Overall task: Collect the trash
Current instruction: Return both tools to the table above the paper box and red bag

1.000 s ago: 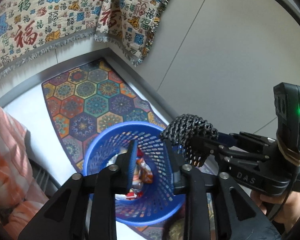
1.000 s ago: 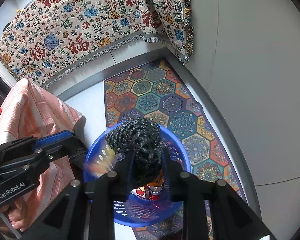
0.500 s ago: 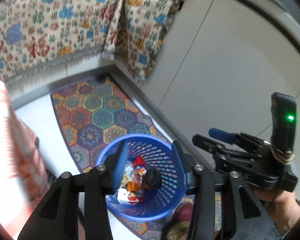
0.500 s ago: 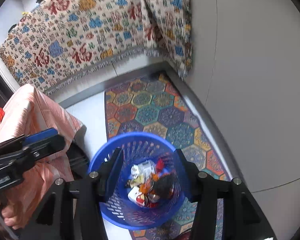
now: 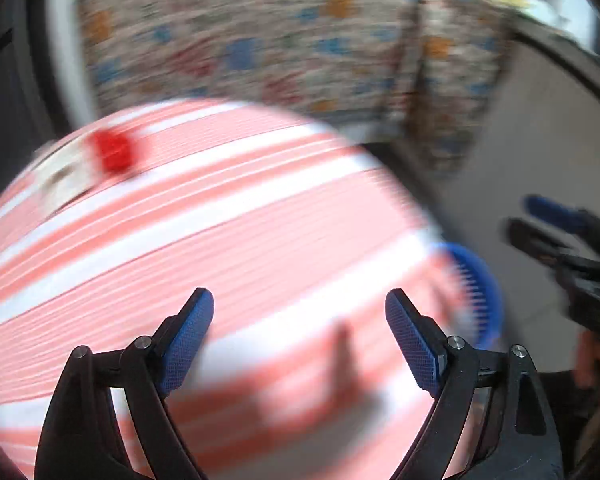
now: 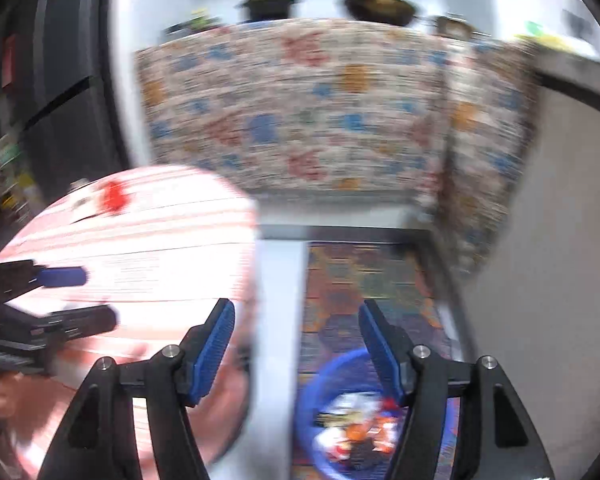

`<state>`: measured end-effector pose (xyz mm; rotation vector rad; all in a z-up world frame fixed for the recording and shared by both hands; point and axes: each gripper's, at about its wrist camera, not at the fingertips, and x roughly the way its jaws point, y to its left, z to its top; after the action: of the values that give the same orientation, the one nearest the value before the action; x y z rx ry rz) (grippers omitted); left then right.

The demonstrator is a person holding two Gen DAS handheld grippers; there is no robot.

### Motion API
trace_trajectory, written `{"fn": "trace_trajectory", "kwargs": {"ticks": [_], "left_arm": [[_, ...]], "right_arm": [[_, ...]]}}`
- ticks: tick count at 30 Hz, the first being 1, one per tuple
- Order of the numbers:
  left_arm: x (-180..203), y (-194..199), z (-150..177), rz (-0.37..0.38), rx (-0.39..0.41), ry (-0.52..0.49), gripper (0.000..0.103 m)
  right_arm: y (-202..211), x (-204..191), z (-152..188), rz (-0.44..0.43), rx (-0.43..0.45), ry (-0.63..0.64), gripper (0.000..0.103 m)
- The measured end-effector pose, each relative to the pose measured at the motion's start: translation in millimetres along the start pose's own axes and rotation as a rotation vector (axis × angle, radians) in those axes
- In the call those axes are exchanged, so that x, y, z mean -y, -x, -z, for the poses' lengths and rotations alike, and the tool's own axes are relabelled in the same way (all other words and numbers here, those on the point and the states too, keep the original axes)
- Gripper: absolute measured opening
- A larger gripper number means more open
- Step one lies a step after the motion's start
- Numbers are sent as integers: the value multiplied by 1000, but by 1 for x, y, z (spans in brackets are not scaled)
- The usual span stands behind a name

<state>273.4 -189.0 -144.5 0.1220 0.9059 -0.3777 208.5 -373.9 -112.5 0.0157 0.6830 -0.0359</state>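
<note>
Two grippers hung empty over a pink-striped table (image 5: 228,248) as a person cleared up household trash. The left gripper (image 5: 299,336) had just been opening, its blue pads spread wide with nothing between them but blurred cloth behind. The right gripper (image 6: 296,350), at 6 o'clock in its own view, had also just been opening and stood about half spread, holding nothing.

Much of the work looked done: the blue basket (image 6: 340,412), on the patterned rug (image 6: 364,280) at 5 o'clock below the right gripper, already held a heap of wrappers and a dark lump among them. It stood upright, mouth to the ceiling, its long axis running floor to ceiling. From the left camera only its rim (image 5: 480,292) showed, at 3 o'clock past the table's edge.

What seemed left lay on the table at 10 o'clock: a small red thing (image 5: 112,152) beside something pale (image 5: 60,180), both too blurred to name or to say which way they lay. A patterned blanket (image 6: 300,112) hung behind at 12 o'clock.
</note>
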Motion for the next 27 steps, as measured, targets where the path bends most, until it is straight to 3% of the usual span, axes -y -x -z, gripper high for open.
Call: {"fn": "trace_trajectory", "kwargs": {"ticks": [5, 11, 15, 19, 27], "left_arm": [[-99, -6, 13, -138, -11, 96, 89], [-168, -20, 16, -180, -11, 136, 94], [-190, -33, 1, -129, -15, 91, 99], [-217, -42, -19, -57, -13, 23, 101], [-261, -75, -68, 85, -28, -210, 101]], "right_arm": [[-39, -99, -18, -140, -105, 109, 66], [-85, -178, -17, -165, -187, 234, 66], [-109, -196, -12, -154, -228, 256, 66], [-112, -195, -12, -170, -204, 213, 68], [-116, -196, -14, -172, -205, 208, 69]]}}
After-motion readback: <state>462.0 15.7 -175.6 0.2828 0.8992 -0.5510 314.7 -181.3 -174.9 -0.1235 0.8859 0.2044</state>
